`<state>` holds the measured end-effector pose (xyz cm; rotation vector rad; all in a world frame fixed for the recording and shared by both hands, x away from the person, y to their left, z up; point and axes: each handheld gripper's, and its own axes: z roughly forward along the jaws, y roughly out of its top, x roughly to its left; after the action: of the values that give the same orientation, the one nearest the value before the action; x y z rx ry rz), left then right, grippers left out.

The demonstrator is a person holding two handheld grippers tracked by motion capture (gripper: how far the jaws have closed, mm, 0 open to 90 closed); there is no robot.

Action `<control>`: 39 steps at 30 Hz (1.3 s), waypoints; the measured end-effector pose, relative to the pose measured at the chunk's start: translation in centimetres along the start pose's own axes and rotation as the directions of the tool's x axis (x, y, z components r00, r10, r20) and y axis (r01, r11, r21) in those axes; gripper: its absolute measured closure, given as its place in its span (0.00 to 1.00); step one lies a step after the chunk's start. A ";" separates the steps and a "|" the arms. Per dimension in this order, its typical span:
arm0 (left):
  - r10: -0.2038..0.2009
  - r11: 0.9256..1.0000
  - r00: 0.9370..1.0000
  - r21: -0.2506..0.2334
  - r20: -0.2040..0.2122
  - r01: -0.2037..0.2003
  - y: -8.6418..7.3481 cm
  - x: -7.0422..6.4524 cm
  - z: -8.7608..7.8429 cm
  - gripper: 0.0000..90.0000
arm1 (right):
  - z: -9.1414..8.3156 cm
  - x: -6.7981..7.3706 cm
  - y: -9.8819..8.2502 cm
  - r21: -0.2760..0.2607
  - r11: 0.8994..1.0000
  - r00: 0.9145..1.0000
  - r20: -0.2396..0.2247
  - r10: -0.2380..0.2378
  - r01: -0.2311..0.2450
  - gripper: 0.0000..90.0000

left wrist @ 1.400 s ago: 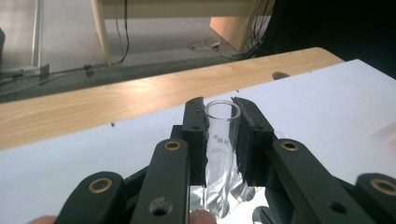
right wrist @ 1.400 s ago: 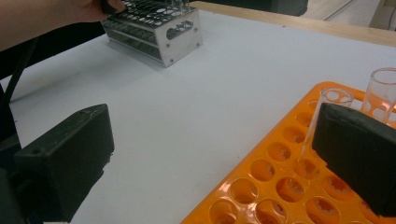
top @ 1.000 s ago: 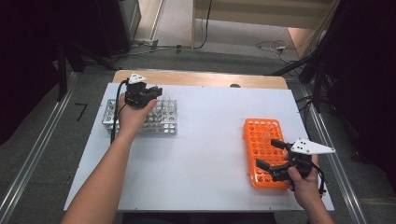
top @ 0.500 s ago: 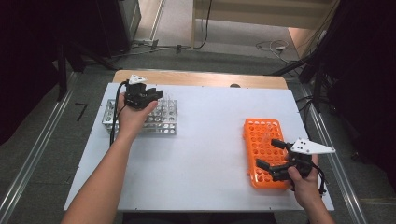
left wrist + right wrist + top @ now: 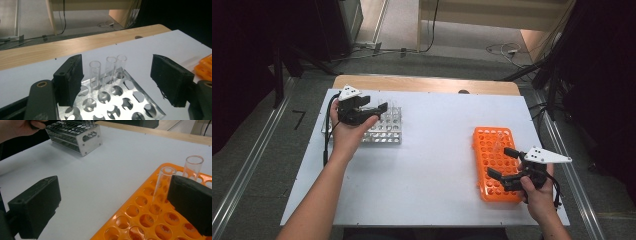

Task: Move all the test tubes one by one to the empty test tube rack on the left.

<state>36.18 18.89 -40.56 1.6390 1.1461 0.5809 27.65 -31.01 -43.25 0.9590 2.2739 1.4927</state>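
Your right gripper point(image 5: 506, 163) hangs wide open over the orange plastic tube rack point(image 5: 493, 165) with nothing held; 2 clear glass tubes point(image 5: 160, 186) stand in it, one just beside the right-hand jaw, and a careless sweep could knock it over. Farther off, your left gripper point(image 5: 371, 107), whose jaws have just been opening, stands open and empty over the perforated silver metal rack point(image 5: 130, 105), where 3 clear glass test tubes point(image 5: 95, 75) stand upright in a row. Closing off-centre could pinch 2 together. From above the glass is barely visible against either rack.
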 end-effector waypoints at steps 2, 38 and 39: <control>0.005 1.000 1.000 -0.007 0.009 -0.005 -0.2 -0.5 -0.6 0.24 | 0.0 -0.1 0.0 -0.002 1.000 1.000 0.002 -0.001 0.001 0.00; 0.071 0.995 0.979 -0.080 0.190 -0.057 -4.7 -8.7 -8.1 0.00 | 2.4 -2.9 -0.3 0.093 0.992 0.990 0.122 0.078 -0.089 0.31; 0.073 0.995 0.978 -0.078 0.194 -0.059 -4.8 -8.9 -8.2 0.00 | 2.4 -3.0 -0.3 0.095 0.991 0.988 0.128 0.082 -0.094 0.37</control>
<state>23.76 14.97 -40.55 1.6377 0.9190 0.4841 31.14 -31.28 -44.98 1.1608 2.2637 1.3224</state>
